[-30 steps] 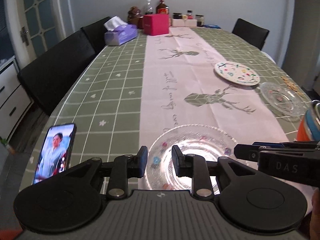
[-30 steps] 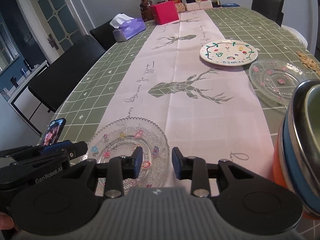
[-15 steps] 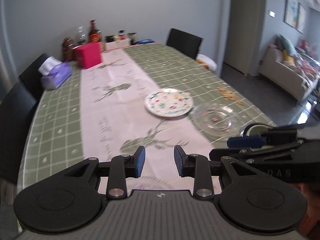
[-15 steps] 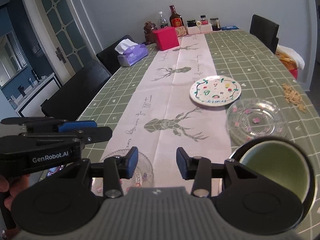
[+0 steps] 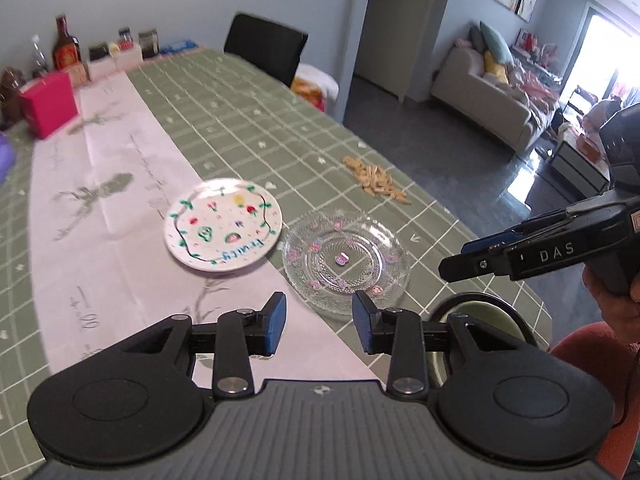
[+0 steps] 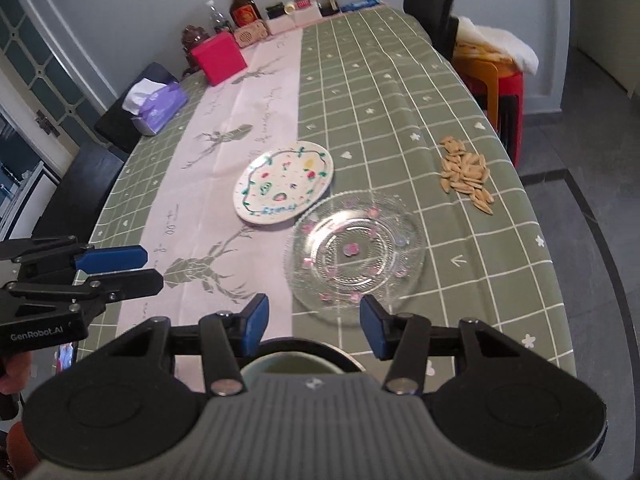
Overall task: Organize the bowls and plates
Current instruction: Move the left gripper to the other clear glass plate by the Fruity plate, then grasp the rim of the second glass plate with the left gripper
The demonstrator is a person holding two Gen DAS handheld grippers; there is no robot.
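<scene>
A clear glass plate (image 5: 346, 258) with pink flowers lies on the green tablecloth, also in the right wrist view (image 6: 354, 252). A white painted plate (image 5: 223, 229) lies just left of it, touching or nearly so (image 6: 284, 182). A green-lined bowl (image 5: 478, 314) sits at the near table edge; in the right wrist view (image 6: 288, 362) it lies just below my fingers. My left gripper (image 5: 319, 324) is open and empty, above the table short of the glass plate. My right gripper (image 6: 313, 326) is open and empty, over the bowl. It shows side-on in the left wrist view (image 5: 500, 258).
A pile of seeds (image 6: 466, 176) lies right of the plates. A pink box (image 6: 218, 58), tissue pack (image 6: 160, 108), bottles and jars (image 6: 242, 12) stand at the far end. Black chairs (image 6: 432, 8) flank the table. A phone (image 6: 66, 356) lies near the left edge.
Both grippers swung right and rose: the near glass plate and phone left the left view, and the far plates came to centre. The right gripper's jaws opened wider over the bowl.
</scene>
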